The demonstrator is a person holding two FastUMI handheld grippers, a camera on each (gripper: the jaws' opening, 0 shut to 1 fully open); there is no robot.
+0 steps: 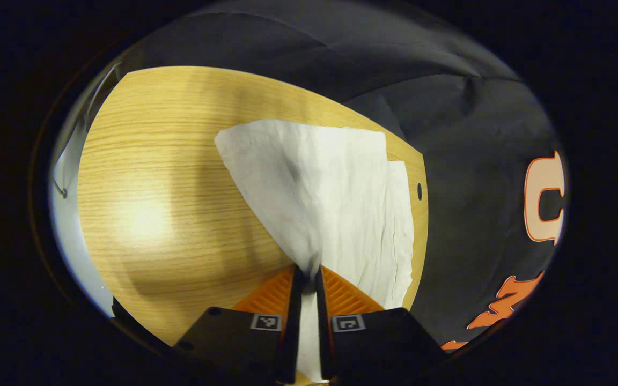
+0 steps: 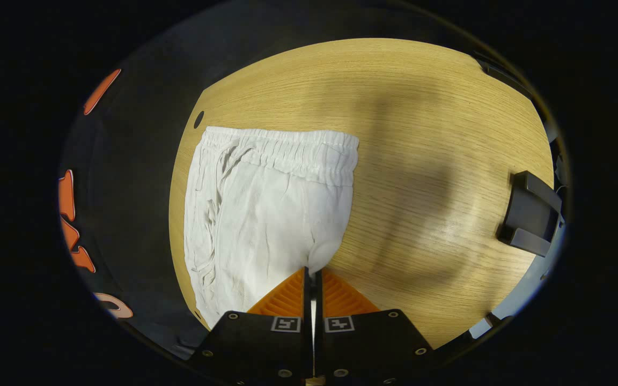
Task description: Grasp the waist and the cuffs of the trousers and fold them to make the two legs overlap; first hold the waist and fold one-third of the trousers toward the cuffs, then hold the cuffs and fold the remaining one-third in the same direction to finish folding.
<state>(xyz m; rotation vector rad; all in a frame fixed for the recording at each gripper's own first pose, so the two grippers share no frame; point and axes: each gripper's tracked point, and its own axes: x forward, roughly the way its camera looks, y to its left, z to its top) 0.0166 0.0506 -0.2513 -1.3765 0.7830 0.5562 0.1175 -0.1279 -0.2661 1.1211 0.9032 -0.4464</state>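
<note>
Lying on the wooden table [image 2: 421, 107], the white trousers [image 2: 266, 209] run lengthwise away from both claws, elastic waist [image 2: 282, 147] farthest from the right gripper [image 2: 313, 276]. Right gripper and left gripper [image 1: 307, 271] are each clenched on trouser cloth. A black block [image 2: 529, 214] sits well apart from the trousers.

White crinkled trousers [image 2: 266, 214], light oak-grain wooden table [image 2: 421, 134], black bracket [image 2: 529, 214] at table edge

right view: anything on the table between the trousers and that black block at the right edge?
Nothing. In the right gripper view, only bare table lies between the trousers and the black block, crossed by a soft shadow.
</note>
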